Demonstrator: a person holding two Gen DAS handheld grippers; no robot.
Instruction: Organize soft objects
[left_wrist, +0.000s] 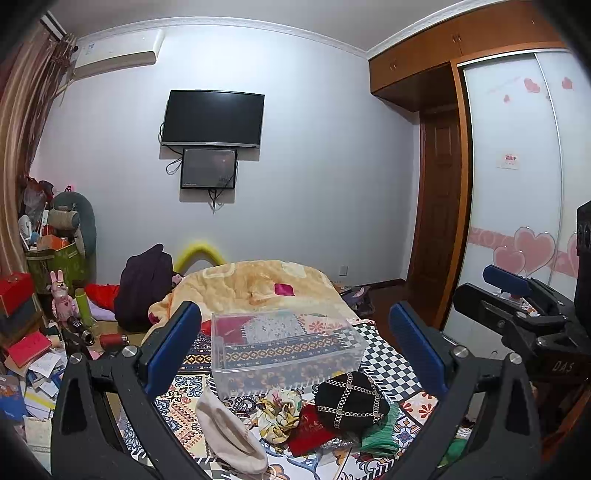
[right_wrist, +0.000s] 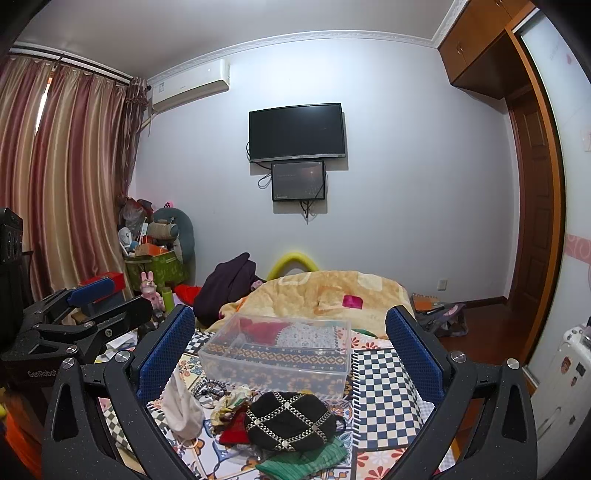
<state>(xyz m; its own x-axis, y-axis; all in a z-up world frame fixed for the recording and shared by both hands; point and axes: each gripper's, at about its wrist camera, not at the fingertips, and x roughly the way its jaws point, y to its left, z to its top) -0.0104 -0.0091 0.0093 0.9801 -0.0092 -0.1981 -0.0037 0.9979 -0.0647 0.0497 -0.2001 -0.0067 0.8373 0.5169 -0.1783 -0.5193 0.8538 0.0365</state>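
A pile of soft things lies on the patterned bed cover: a black hat with a chain pattern (left_wrist: 351, 402) (right_wrist: 290, 419), a cream sock (left_wrist: 229, 432) (right_wrist: 181, 406), a red cloth (left_wrist: 310, 430), a floral scarf (left_wrist: 277, 413) and a green knit piece (left_wrist: 380, 432) (right_wrist: 306, 461). Behind the pile stands a clear plastic box (left_wrist: 284, 350) (right_wrist: 277, 354), empty. My left gripper (left_wrist: 295, 350) is open above the pile, holding nothing. My right gripper (right_wrist: 291, 354) is open above the pile too, holding nothing. Each gripper shows at the side of the other's view.
A yellow quilt (left_wrist: 258, 284) covers the far half of the bed. A dark bag (left_wrist: 144, 284) and cluttered boxes (left_wrist: 55, 258) stand at the left. A wardrobe (left_wrist: 517, 184) and wooden door (left_wrist: 439, 221) are on the right. A TV (left_wrist: 212, 118) hangs on the wall.
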